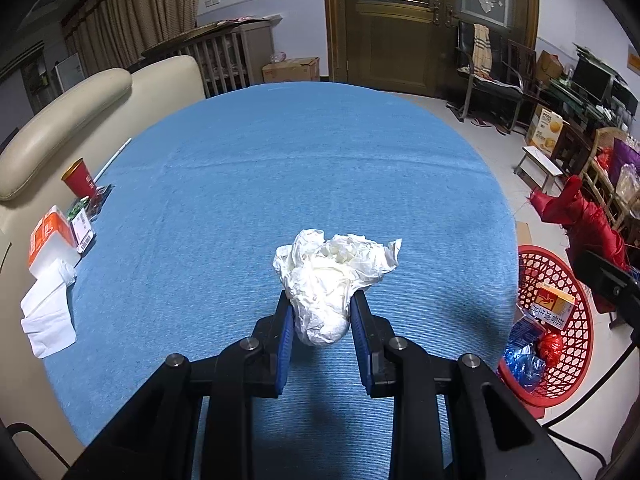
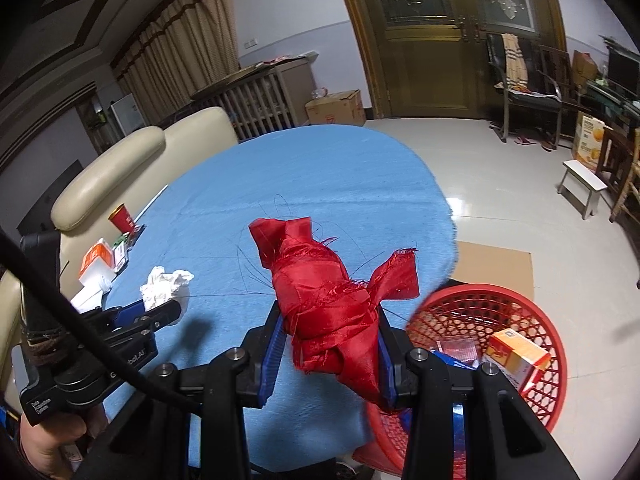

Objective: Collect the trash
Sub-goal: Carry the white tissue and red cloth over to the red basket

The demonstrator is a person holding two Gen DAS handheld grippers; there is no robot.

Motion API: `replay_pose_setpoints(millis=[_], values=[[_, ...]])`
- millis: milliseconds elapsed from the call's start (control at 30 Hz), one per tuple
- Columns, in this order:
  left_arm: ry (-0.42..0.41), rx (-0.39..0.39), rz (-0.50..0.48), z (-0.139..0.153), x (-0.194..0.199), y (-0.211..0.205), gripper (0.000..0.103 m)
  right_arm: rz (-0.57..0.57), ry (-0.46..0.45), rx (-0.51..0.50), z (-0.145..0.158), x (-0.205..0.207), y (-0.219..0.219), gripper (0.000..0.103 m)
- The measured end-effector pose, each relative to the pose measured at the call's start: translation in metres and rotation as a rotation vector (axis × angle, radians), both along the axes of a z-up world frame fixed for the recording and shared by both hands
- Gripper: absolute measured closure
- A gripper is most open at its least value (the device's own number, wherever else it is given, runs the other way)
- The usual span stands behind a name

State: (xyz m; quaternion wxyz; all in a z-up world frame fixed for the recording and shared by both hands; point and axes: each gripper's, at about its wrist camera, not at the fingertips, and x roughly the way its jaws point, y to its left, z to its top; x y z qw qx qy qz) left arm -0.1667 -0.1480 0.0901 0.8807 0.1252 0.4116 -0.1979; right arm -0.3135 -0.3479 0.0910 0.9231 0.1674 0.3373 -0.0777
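My left gripper [image 1: 322, 308] is shut on a crumpled white tissue wad [image 1: 332, 276] and holds it above the blue tablecloth [image 1: 280, 160]. The left gripper [image 2: 160, 308] with the white wad [image 2: 164, 284] also shows in the right wrist view. My right gripper [image 2: 330, 320] is shut on a bundle of red satin cloth [image 2: 332, 300], held above the table's right edge, next to the red plastic basket [image 2: 500, 300]. The basket [image 1: 576, 320] stands on the floor right of the table and holds an orange box [image 2: 520, 356] and blue and red wrappers [image 1: 528, 356].
At the table's left edge stand a red paper cup [image 1: 80, 180], an orange-white box [image 1: 50, 240], a labelled packet [image 1: 82, 228] and flat white tissues [image 1: 46, 316]. A beige sofa [image 1: 60, 120] lies behind. Chairs, a white stool [image 2: 584, 184] and boxes stand on the right.
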Motion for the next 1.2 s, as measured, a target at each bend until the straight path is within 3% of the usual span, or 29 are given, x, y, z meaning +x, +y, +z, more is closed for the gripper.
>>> replay_pose_setpoints(millis=[1200], values=[[-0.003, 0.008, -0.211, 0.012, -0.03, -0.066, 0.074, -0.218, -0.002, -0.029, 0.009, -0.06, -0.079, 0.061]])
